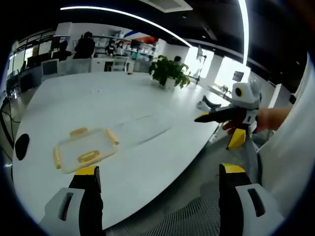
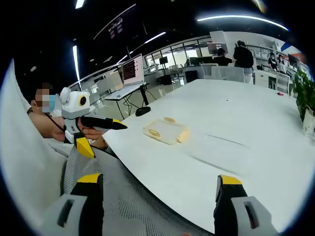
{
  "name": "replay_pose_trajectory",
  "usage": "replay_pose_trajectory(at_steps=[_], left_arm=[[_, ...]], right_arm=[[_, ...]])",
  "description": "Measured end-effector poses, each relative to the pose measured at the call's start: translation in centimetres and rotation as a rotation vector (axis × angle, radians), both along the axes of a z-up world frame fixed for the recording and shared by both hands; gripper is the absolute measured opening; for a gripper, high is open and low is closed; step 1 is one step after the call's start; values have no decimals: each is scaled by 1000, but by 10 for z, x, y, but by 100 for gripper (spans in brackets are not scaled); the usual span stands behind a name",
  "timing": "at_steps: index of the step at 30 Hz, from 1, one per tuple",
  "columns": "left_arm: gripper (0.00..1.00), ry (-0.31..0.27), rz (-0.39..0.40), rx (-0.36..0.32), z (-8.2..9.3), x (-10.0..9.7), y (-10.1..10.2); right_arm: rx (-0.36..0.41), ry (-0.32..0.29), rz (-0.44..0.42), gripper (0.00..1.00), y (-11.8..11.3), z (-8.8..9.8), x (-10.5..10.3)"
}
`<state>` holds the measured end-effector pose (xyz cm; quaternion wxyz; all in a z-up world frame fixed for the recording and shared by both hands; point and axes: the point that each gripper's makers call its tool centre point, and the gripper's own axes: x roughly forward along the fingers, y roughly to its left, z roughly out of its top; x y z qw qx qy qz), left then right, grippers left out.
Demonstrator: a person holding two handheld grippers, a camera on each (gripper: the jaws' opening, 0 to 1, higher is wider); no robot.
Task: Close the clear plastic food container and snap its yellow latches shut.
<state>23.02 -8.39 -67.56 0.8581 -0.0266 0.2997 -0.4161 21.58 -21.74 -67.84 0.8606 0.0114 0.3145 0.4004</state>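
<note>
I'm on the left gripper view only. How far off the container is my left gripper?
Observer: From the right gripper view, the left gripper is held off the edge of the table, apart from the container, with bare tabletop between them.
Operator: And are the right tongs open? I only see them side-on.
Observer: Yes. The right gripper has its jaws wide apart, with nothing between them.
Operator: Does it point at the container?
Observer: Roughly. The container sits ahead, between the lines of its two jaws but well beyond them.
</note>
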Motion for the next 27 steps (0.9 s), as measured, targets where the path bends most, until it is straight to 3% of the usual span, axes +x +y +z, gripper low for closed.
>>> replay_pose_trajectory(at_steps=[14,27], left_arm=[[99,-2,2,-3,0,0,0],[99,-2,3,-3,0,1,0]], right_arm=[[-3,2,6,93,1,-1,-1],[10,-2,-5,97,1,1,1]])
